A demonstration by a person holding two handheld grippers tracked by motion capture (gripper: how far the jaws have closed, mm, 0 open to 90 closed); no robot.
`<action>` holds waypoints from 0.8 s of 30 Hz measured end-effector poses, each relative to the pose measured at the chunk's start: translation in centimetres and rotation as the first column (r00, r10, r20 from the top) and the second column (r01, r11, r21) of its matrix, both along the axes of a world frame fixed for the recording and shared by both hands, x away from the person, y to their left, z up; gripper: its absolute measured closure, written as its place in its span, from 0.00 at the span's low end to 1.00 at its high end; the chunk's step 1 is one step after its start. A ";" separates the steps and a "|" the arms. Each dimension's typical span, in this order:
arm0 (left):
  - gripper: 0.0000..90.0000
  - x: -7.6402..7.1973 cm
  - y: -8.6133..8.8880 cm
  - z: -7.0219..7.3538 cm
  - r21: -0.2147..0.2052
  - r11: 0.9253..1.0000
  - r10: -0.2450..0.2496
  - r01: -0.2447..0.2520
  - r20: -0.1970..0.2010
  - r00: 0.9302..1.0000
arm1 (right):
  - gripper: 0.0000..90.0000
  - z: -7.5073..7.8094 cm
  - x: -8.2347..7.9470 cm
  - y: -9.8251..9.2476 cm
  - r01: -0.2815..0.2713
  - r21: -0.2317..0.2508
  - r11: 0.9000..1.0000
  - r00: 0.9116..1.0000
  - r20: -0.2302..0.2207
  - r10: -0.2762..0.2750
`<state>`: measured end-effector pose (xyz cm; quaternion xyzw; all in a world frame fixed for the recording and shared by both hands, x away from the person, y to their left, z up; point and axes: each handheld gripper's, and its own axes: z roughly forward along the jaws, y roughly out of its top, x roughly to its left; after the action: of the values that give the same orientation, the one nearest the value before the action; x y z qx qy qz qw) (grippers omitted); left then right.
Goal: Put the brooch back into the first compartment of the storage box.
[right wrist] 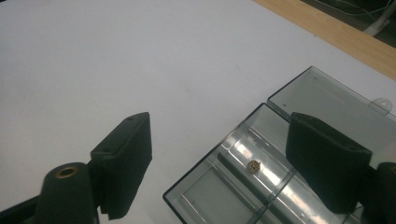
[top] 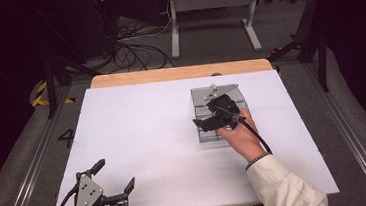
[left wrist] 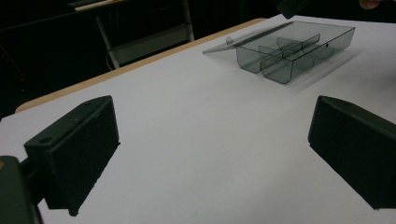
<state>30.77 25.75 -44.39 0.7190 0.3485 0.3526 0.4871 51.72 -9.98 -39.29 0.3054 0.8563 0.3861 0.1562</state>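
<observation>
While the right gripper [right wrist: 219, 154] hovers, jaws spread (nothing pinched), a small brass part [right wrist: 253, 165] lies between them in the box [right wrist: 196, 196].

Jaws parted with nothing between them, above an open clear box [right wrist: 261, 186]; a small brass piece [right wrist: 253, 166] lies in one compartment; white counter [right wrist: 116, 60] beyond.

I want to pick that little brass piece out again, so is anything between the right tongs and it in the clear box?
Nothing visible: the right tongs stand open above the clear smoky plastic compartment box, lid folded back, and the small round brass piece lies uncovered in a compartment.
</observation>
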 end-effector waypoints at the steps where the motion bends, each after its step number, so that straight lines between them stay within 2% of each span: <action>1: 0.03 0.0 0.0 0.0 -0.001 1.000 0.000 0.000 0.000 1.000 | 0.25 0.1 -0.1 -0.1 -0.003 0.002 1.000 1.000 0.004 0.003; 13: 0.03 0.0 0.0 0.0 0.002 1.000 0.001 -0.001 0.000 1.000 | 0.07 1.3 -2.0 -1.4 -0.039 0.059 0.998 0.998 0.044 0.036; 17: 0.03 0.0 0.0 0.0 -0.001 1.000 0.001 -0.001 0.000 1.000 | 0.05 1.9 -3.1 -2.3 -0.042 0.075 0.996 0.997 0.073 0.036; 24: 0.03 0.0 -0.1 0.0 -0.001 1.000 0.003 -0.003 -0.001 1.000 | 0.03 2.5 -4.8 -4.1 -0.061 0.134 0.989 0.991 0.125 0.044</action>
<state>30.73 25.68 -44.38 0.7185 0.3499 0.3526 0.4868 46.87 -14.12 -36.81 0.2688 0.8243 0.4660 0.1763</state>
